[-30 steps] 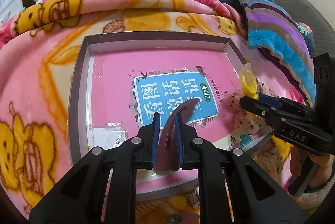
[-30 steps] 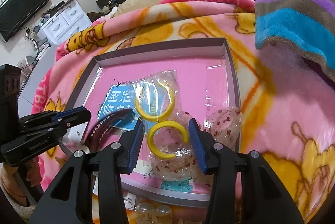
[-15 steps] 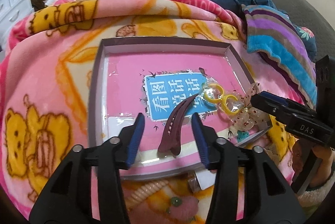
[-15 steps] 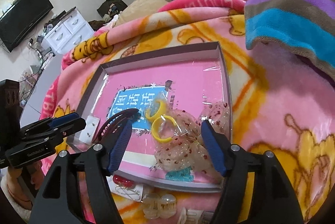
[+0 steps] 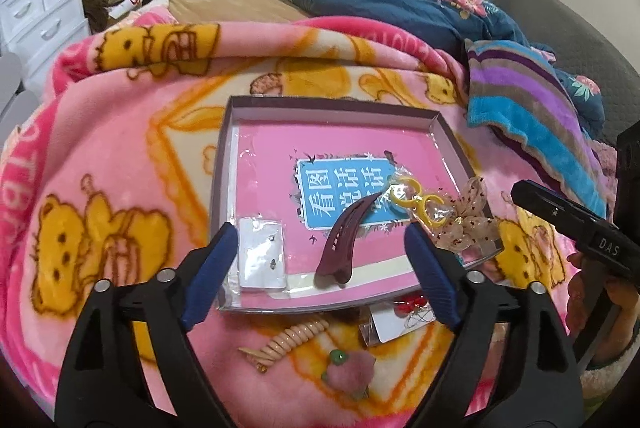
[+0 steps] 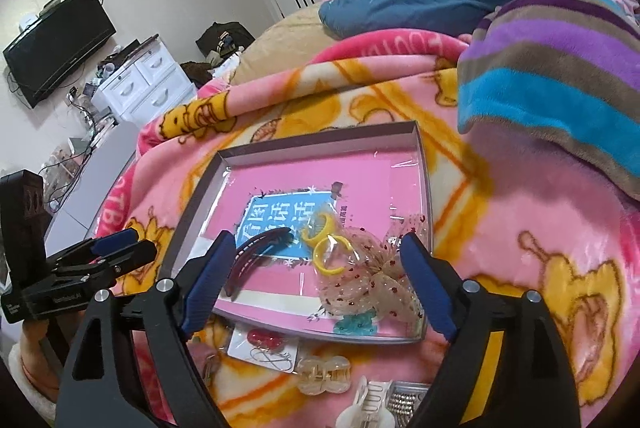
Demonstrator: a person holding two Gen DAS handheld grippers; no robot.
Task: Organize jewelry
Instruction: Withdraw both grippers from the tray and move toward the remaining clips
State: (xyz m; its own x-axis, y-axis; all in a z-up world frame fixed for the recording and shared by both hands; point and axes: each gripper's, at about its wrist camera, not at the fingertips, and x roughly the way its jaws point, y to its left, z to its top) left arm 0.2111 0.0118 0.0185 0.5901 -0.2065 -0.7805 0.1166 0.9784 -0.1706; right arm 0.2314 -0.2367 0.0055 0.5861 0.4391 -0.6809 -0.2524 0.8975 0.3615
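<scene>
The blanket (image 5: 120, 156) is soft, fuzzy cloth; the tray (image 5: 336, 108) looks like cardboard, shiny inside; the hair clip (image 5: 344, 240) is smooth plastic.

Soft, even indoor light filled both views. Glare shone on the clear film lining the tray (image 5: 230, 164). Around it, fisheye curvature bent everything, corners vignetted black.

I cannot read the small items on the white card (image 5: 262, 254); the white clip (image 6: 366, 410) is cut off at the frame's bottom edge.
</scene>
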